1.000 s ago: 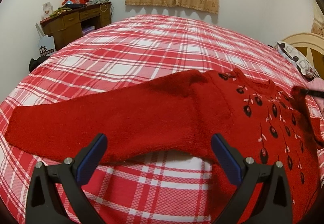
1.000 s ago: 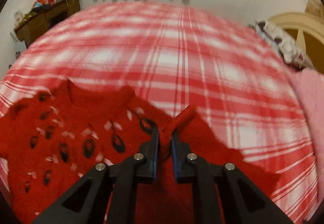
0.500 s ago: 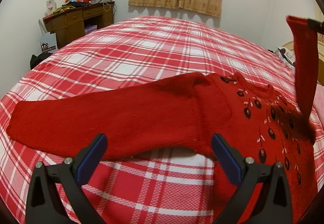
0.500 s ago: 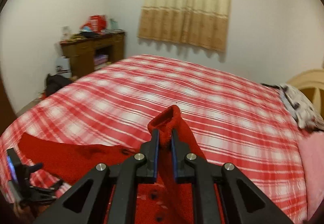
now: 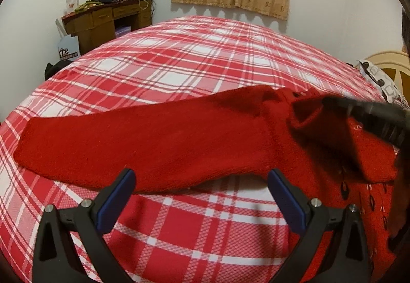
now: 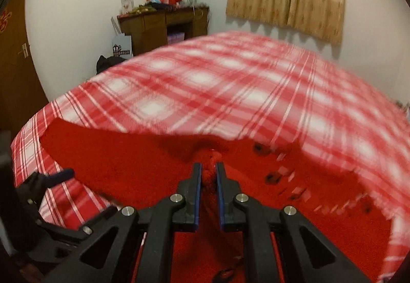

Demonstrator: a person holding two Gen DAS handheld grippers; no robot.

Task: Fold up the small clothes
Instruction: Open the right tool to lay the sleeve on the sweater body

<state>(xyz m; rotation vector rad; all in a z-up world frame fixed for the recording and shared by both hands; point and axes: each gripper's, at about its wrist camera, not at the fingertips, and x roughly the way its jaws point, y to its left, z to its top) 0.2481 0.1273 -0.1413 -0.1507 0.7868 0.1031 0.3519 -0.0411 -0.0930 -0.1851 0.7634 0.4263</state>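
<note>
Right gripper (image 6: 208, 175) is pinched tight on the cuff (image 6: 210, 158); best to lay it flat across the sweater (image 5: 333, 155). Left gripper (image 5: 200, 196) gapes empty near the bed's (image 5: 192, 73) front edge.

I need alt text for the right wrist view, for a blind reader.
The right gripper is shut on a red sweater's sleeve, over its body on a red plaid bed. The left gripper shows at the left edge.

Dim indoor light, fisheye-warped dark corners, right wrist view motion-blurred
</note>
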